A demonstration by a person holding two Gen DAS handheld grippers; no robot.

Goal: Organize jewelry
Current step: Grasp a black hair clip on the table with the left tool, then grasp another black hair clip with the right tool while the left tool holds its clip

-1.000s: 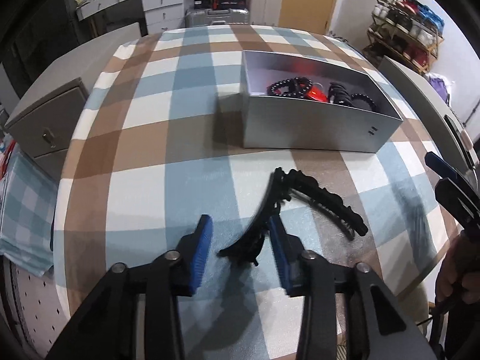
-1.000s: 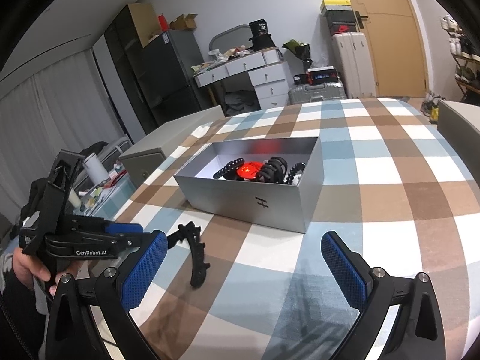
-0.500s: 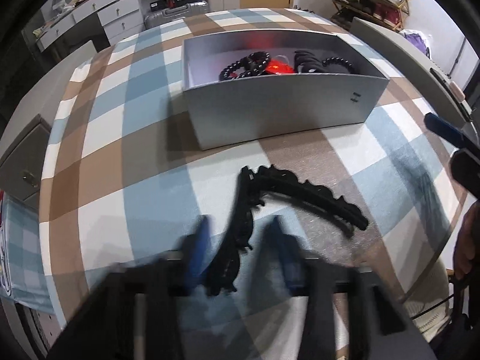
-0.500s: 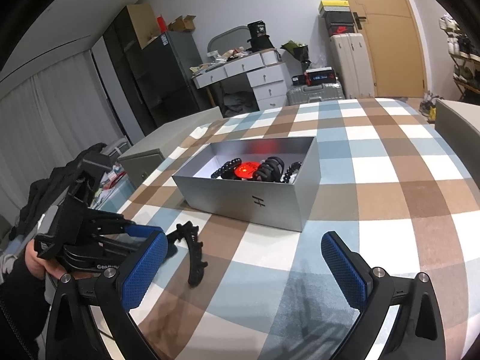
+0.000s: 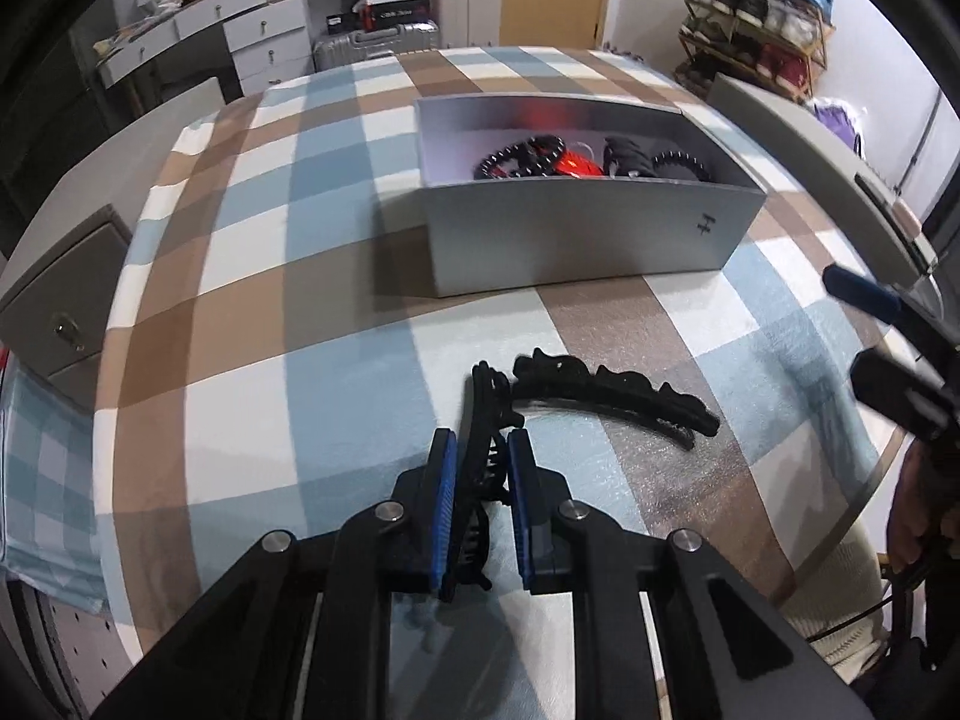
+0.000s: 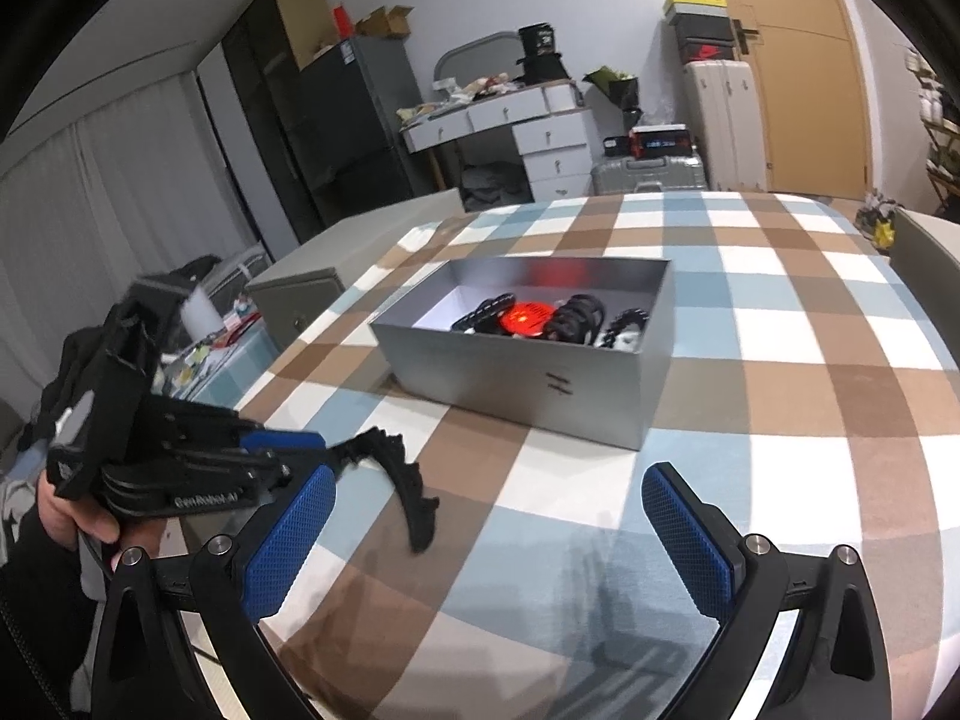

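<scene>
A large black hair claw clip [image 5: 606,393] lies open on the checked tablecloth, also seen in the right wrist view [image 6: 402,480]. My left gripper [image 5: 483,474] is shut on one arm of the clip; the other arm curves away to the right. A silver box [image 5: 576,240] stands beyond it, holding black bead bracelets [image 5: 519,156], a red item and a black scrunchie. The box also shows in the right wrist view [image 6: 540,372]. My right gripper [image 6: 486,516] is open and empty, hovering over the cloth to the right of the clip.
A grey cabinet [image 5: 66,306] stands off the table's left edge. A grey chair back [image 5: 828,138] is beyond the right edge. A white dresser [image 6: 510,120], suitcases and a shoe rack [image 5: 756,12] stand in the room behind.
My left gripper has moved forward along the clip and closed from wide open onto one of its arms. The right gripper has stayed open and nearly still.
</scene>
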